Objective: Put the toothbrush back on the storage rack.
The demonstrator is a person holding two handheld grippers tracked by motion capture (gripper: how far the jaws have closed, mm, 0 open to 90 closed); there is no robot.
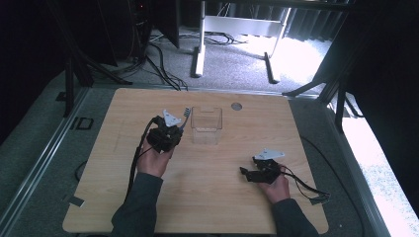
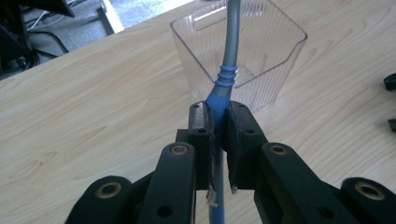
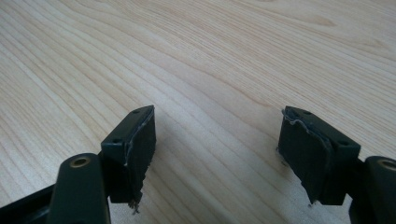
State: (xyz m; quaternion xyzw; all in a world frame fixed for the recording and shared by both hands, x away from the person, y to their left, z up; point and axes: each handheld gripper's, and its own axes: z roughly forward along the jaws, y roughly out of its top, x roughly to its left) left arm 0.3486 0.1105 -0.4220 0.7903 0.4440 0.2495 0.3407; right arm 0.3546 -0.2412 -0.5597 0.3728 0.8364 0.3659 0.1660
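Brush: one, a thing that looks like a toothbrush [image 2: 223, 88]. It has a blue handle, blue rings and a grey neck. In the high view its bristly end [image 1: 186, 112] sticks up just left of the box.
Left claw: one left gripper [image 2: 218, 122], closed tight on the blue handle. The grey neck rises in front of the box.
Box: one clear plastic box [image 2: 261, 51] with an open top. It stands on the far middle of the table, just right of the left gripper [image 1: 174, 129].
Right claw: one right gripper [image 3: 217, 154], wide open, with nothing between its jaws. It sits low over the bare wood, near and right [image 1: 254, 171].
Hands: two, one on each gripper.
Table: one wooden table [image 1: 212, 207], with one small round grey cap [image 1: 236, 106] at the far edge.
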